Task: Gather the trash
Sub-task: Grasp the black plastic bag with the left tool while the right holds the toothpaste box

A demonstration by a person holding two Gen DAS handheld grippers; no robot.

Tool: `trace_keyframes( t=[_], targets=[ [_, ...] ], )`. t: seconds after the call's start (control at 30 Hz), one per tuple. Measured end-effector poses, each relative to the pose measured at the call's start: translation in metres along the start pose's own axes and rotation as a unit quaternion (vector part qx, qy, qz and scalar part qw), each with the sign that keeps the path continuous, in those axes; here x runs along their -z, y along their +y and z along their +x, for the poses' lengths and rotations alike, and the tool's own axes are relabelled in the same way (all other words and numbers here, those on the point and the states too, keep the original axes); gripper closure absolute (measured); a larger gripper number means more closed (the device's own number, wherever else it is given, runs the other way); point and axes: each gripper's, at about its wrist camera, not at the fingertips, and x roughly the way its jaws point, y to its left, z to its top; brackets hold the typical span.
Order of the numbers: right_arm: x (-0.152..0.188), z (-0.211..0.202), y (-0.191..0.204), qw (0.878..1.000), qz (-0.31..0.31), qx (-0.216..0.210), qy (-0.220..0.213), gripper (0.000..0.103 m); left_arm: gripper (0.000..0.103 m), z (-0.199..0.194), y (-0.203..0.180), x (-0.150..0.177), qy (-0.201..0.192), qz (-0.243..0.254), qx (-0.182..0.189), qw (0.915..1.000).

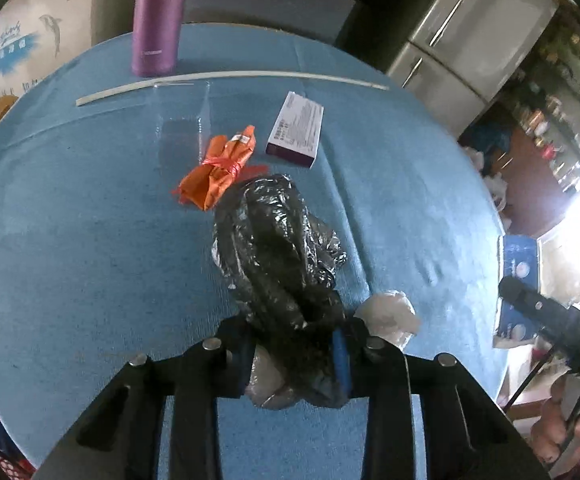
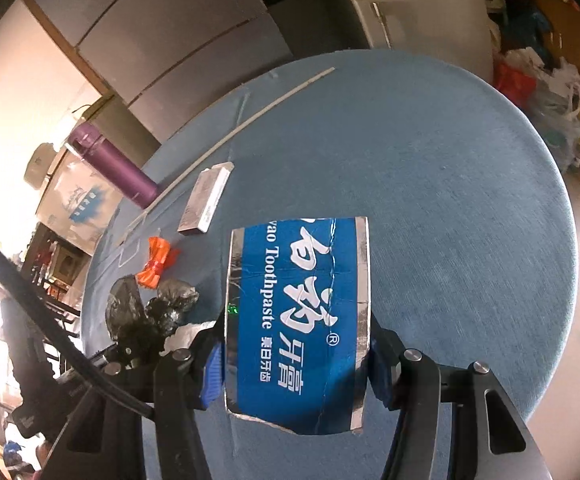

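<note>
A round table point(image 1: 69, 240) with a blue cloth fills both views. At its far edge stands a purple flask point(image 1: 157, 20), and a long white strip point(image 1: 229, 78) lies just in front of it.

The right gripper point(image 2: 296, 354) pinches a flattened blue toothpaste box point(image 2: 298, 320) between its blue pads; the box is raised above the cloth and touches both pads.

The left gripper point(image 1: 294, 354) is closed on a crumpled black plastic bag point(image 1: 277, 248), which is squeezed between its pads and stretches forward over the table. Some clear plastic is caught under the bag.

A crumpled white tissue point(image 1: 390, 312) lies just beside the right finger of the left gripper. Farther on, a small purple and white carton point(image 1: 296, 128) lies flat, and an orange wrapper point(image 1: 217, 172) lies near it, close to the tip of the black bag.
</note>
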Motion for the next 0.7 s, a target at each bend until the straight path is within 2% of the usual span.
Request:
trace_keyframes(
  t=[0.03, 0.07, 0.1, 0.37, 0.57, 0.7],
  targets=[
    [0.002, -0.001, 0.002, 1.0, -0.005, -0.004, -0.003, 0.042, 0.073, -0.003, 0.002, 0.002, -0.002, -0.004, 0.002, 1.0],
    [0.005, -0.002, 0.004, 1.0, -0.008, -0.006, -0.005, 0.042, 0.081, -0.008, 0.005, 0.004, -0.005, -0.007, 0.004, 1.0],
    [0.006, -0.002, 0.008, 1.0, -0.013, -0.009, -0.008, 0.042, 0.095, -0.012, 0.006, 0.006, -0.01, -0.008, 0.008, 0.9999],
    [0.014, -0.014, 0.041, 0.997, -0.05, -0.042, -0.035, 0.042, 0.098, -0.064, 0.033, 0.025, -0.054, -0.028, 0.007, 0.9981],
    [0.025, -0.012, 0.057, 0.996, -0.064, -0.057, -0.033, 0.042, 0.098, -0.099, 0.054, 0.041, -0.087, -0.031, -0.01, 0.9957],
    [0.031, -0.011, 0.069, 0.994, -0.076, -0.068, -0.027, 0.042, 0.098, -0.12, 0.065, 0.049, -0.107, -0.048, -0.008, 0.9931]
  ],
)
